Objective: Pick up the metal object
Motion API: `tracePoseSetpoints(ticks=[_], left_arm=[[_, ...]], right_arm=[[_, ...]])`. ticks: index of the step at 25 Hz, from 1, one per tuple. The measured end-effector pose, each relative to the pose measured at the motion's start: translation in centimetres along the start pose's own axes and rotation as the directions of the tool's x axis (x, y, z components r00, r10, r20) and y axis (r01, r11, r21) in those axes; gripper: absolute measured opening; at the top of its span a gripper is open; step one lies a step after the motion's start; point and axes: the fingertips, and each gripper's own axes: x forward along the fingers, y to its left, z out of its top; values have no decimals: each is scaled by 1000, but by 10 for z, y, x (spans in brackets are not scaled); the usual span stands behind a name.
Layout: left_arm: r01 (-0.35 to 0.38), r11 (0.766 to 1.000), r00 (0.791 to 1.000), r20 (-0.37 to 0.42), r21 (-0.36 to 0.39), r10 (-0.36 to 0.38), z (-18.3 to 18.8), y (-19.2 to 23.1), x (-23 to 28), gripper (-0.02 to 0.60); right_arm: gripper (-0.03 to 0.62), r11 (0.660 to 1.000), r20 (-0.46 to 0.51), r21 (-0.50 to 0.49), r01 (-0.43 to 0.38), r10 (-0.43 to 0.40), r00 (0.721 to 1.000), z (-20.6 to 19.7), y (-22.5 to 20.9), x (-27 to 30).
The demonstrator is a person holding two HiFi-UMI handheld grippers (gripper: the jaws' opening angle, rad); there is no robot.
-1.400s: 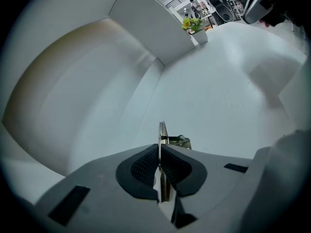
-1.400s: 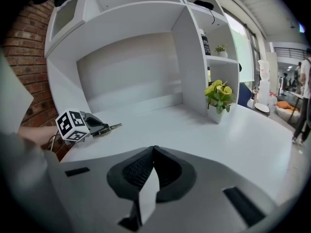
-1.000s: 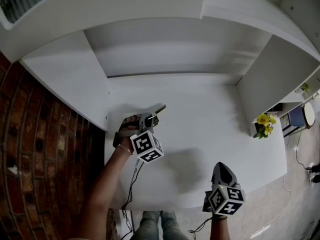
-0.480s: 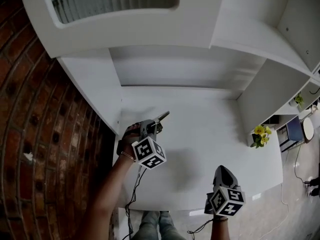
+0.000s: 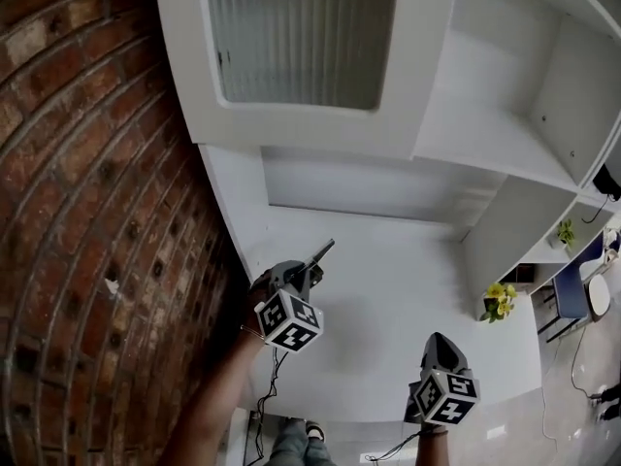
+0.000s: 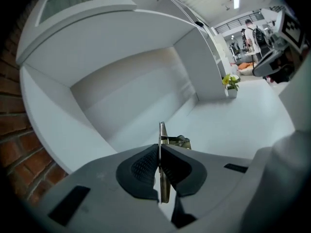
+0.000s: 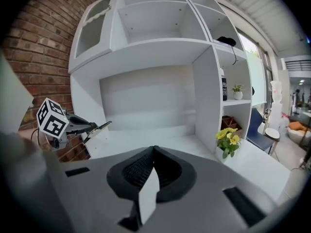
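The metal object [image 5: 321,254] is a thin flat strip with a brass-coloured bit at its far end. It is held off the white desk [image 5: 408,289], pointing up and to the right. My left gripper [image 5: 309,265] is shut on it, at the desk's left side near the brick wall. In the left gripper view the metal object [image 6: 162,136] stands edge-on, pinched between the dark pads [image 6: 141,166]. My right gripper [image 5: 439,343] hovers at the desk's front right, shut with nothing in it. The right gripper view shows the left gripper's marker cube [image 7: 52,119] and the metal object [image 7: 98,128].
A pot of yellow flowers [image 5: 499,302] stands at the desk's right, beside the shelf's side panel. A brick wall [image 5: 87,183] runs along the left. A cabinet with a ribbed glass door [image 5: 301,37] hangs above. Shelves on the right hold a dark bottle [image 7: 224,87].
The head view has tilted up, bringing the upper cabinet and more brick wall into sight. The left gripper keeps its hold on the metal object; the right gripper has hardly moved.
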Motion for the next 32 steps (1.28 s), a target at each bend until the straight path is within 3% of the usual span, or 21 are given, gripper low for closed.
tracePoseSetpoints(ticks=[4,9,13,16,18,20,25,32], left_arm=[[-41,985,998,41,-170,49,13,21,-41,17],[-64,931,984,134,-358,119,25,38,-86,17],[-86,856,964,174,-509,200,19,49,-121,17],[-94,785,945,194,-613,264,11,52,-145,17],[-85,736,933,205,-671,295,6,53,-156,17],[-80,705,926,209,-705,314,0,52,-164,15],[-81,683,914,220,-726,342,-5,58,-173,17],[-74,693,906,242,-717,346,-3,66,-176,17]], right_arm=[[0,999,34,-20,-36,37,999,20,12,-6],[0,994,80,-61,-89,94,992,46,32,-11],[0,988,124,-88,-125,135,983,69,53,-14],[0,984,152,-106,-146,161,975,81,66,-16],[0,980,166,-122,-156,175,970,88,74,-16],[0,977,173,-135,-164,186,967,91,81,-16],[0,975,180,-141,-171,195,964,95,92,-12],[0,976,210,-154,-153,183,960,98,101,-14]])
